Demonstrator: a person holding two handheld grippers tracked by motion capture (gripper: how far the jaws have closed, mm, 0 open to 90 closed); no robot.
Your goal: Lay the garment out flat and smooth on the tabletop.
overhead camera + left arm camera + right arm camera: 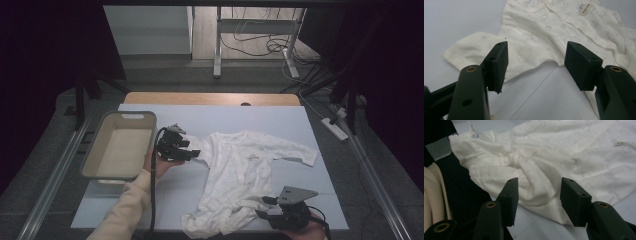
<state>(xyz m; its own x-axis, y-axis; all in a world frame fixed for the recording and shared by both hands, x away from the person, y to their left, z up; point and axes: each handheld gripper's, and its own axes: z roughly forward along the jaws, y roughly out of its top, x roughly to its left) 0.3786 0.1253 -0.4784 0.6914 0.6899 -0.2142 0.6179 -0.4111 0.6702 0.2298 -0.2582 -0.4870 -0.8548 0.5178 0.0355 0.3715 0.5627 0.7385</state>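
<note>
A white baby garment [240, 170] lies spread on the pale blue table top [280, 122], one sleeve out to the right, its lower part bunched near the front edge. My left gripper [192, 150] hovers at the garment's left sleeve [474, 50], jaws open, nothing between them. In the left gripper view the sleeve and the underarm lie just beyond the fingertips [499, 67]. At the front right, my right gripper [265, 207] is open too, facing the crumpled leg part [534, 177]; the cloth lies ahead of its jaws, not pinched.
A grey plastic basin [95, 150] stands empty at the table's left edge, beside my left hand. The table's front edge runs just under the bunched cloth. Beyond the table are desk legs and loose cables [270, 45] on the floor.
</note>
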